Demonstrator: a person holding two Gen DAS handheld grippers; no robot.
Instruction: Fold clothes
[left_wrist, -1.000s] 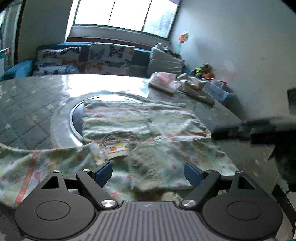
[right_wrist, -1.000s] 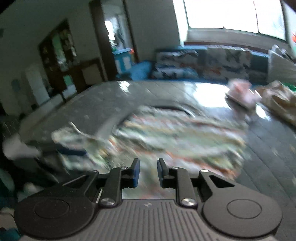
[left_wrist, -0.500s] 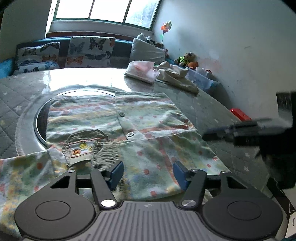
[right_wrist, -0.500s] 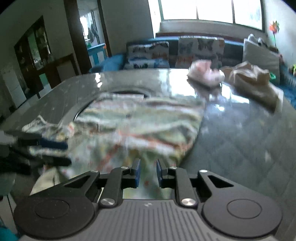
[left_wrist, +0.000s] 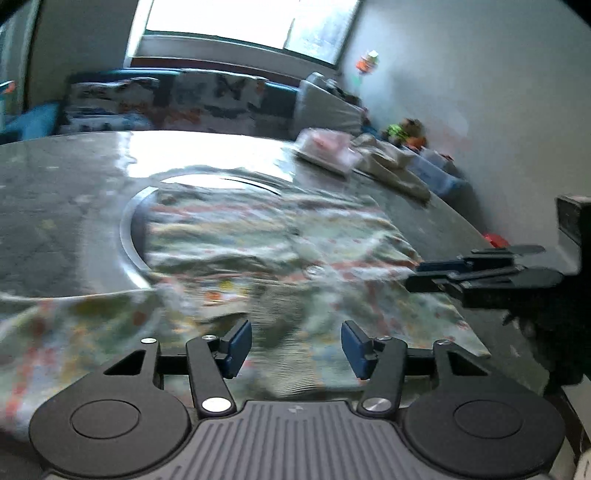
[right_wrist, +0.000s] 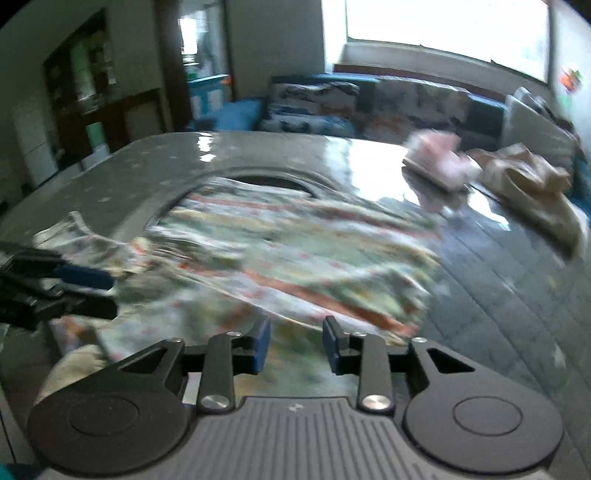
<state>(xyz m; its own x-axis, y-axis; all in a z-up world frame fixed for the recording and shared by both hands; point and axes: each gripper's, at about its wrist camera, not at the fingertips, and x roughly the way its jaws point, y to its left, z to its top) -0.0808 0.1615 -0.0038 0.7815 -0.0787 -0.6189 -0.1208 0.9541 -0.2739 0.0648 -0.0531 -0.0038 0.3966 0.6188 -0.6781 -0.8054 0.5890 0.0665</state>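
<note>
A pale green child's top with red stripes and dots lies spread on the round grey table; both views are blurred. My left gripper hovers over the top's near edge, its blue pads apart, with cloth showing in the gap and nothing pinched. It also shows at the left of the right wrist view as the left gripper. My right gripper is low over the top at its near hem; its jaws are opening and nothing is gripped. The left wrist view shows this right gripper beside the cloth's right edge.
A folded pink garment and a crumpled beige cloth lie at the far right of the table. A metal ring circles the table's glass centre. A sofa with butterfly cushions stands behind; the wall is close on the right.
The left jaws have narrowed from wide to about half. The right jaws, nearly shut before, have parted, and the right gripper has sunk toward the top's near hem.
</note>
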